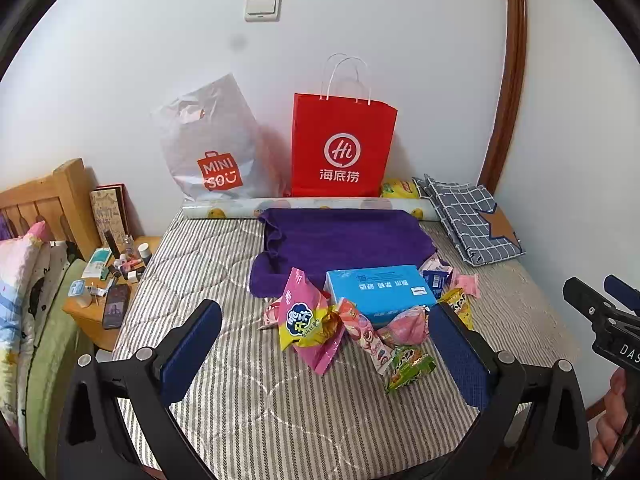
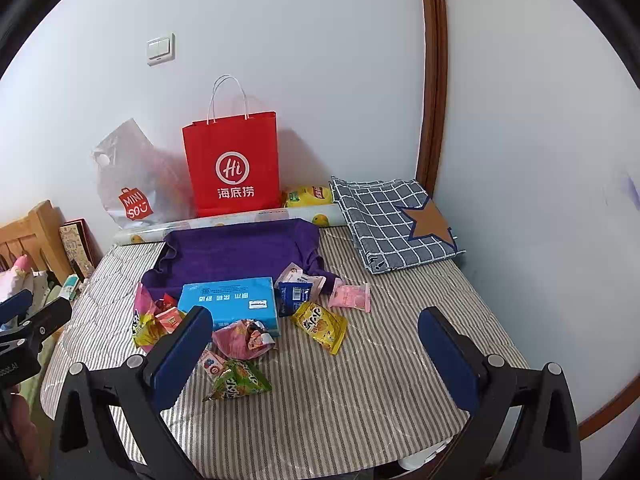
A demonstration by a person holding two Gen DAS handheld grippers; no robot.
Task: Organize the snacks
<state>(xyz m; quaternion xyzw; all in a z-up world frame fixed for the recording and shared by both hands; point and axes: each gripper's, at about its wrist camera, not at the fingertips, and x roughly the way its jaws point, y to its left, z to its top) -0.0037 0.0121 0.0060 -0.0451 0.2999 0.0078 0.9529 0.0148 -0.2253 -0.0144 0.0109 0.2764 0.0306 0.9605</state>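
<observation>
My left gripper [image 1: 324, 344] and my right gripper [image 2: 316, 350] both stand fully released above the near part of the bed, with nothing between the jaws.

The biggest thing is the striped mattress [image 2: 360, 380], which carries everything. At the back, against the wall, the red paper bag [image 2: 232, 164] stands upright, and a white plastic bag [image 2: 128, 176] leans beside it on the left. In front of them lies a purple towel [image 2: 240, 248], and on the right a folded checked cloth [image 2: 392, 220].

The snacks are in a loose heap at the front edge of the towel. The blue box [image 2: 228, 304] is the largest; it lies flat, partly on the towel. Around it are small packets: a yellow packet [image 2: 320, 326] just beside its right corner, a green packet [image 2: 238, 384] nearest to me, a pink packet [image 2: 352, 297] a little apart on the right, and a crumpled pink wrapper [image 2: 244, 338] touching the box front.

I judge no snack is sorted yet. I would begin with the yellow packet, because it lies free of the others. I should come down with the jaws across its narrow side and close gently, since such a packet is soft and slides easily on the cloth.
</observation>
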